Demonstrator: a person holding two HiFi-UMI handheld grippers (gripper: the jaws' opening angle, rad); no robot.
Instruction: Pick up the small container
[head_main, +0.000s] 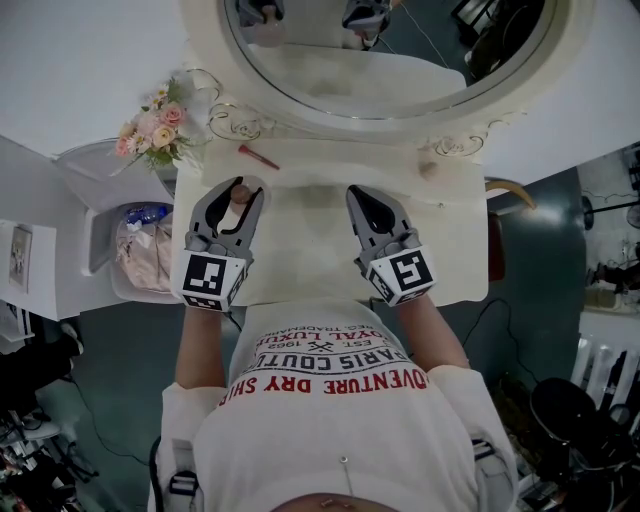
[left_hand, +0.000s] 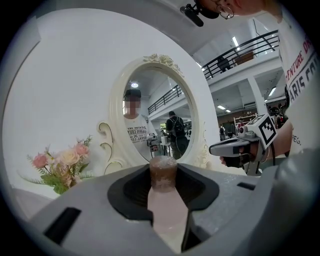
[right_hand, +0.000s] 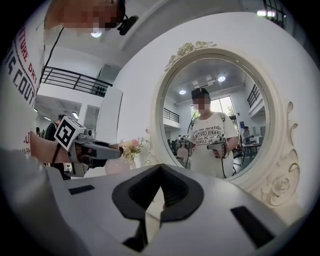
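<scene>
- Currently the left gripper (head_main: 240, 186) is clamping the small container (left_hand: 163, 175). Its jaws are standing partly apart, with the pads pressing on the container's two sides.
- The small container is showing a pale pink body and a brownish cap. It is sitting upright between the jaws, and in the left gripper view the cap is poking up above them.
- In the head view the left gripper and the container are sitting over the left part of the cream vanity table (head_main: 330, 265), in front of the oval mirror (head_main: 400, 60). I cannot tell whether the container's base is touching the tabletop.
- The right gripper (head_main: 362, 195) is hovering over the right part of the tabletop. Its jaw tips are meeting and it is gripping nothing; only a thin slit is showing lower down between the jaws.
- Both grippers are pointing toward the mirror, side by side and well apart.
- A bouquet (head_main: 152, 128) of pink and peach flowers is standing at the table's back left corner, to the left of the left gripper.
- A red stick-like item (head_main: 258, 156) is lying on the tabletop near the mirror's base, just beyond the left gripper. It is too small to identify.
- The mirror is reflecting the person, who is wearing a white printed T-shirt (head_main: 335, 380).
- A bin (head_main: 100, 240) holding a plastic bag is sitting beside the table's left edge.
</scene>
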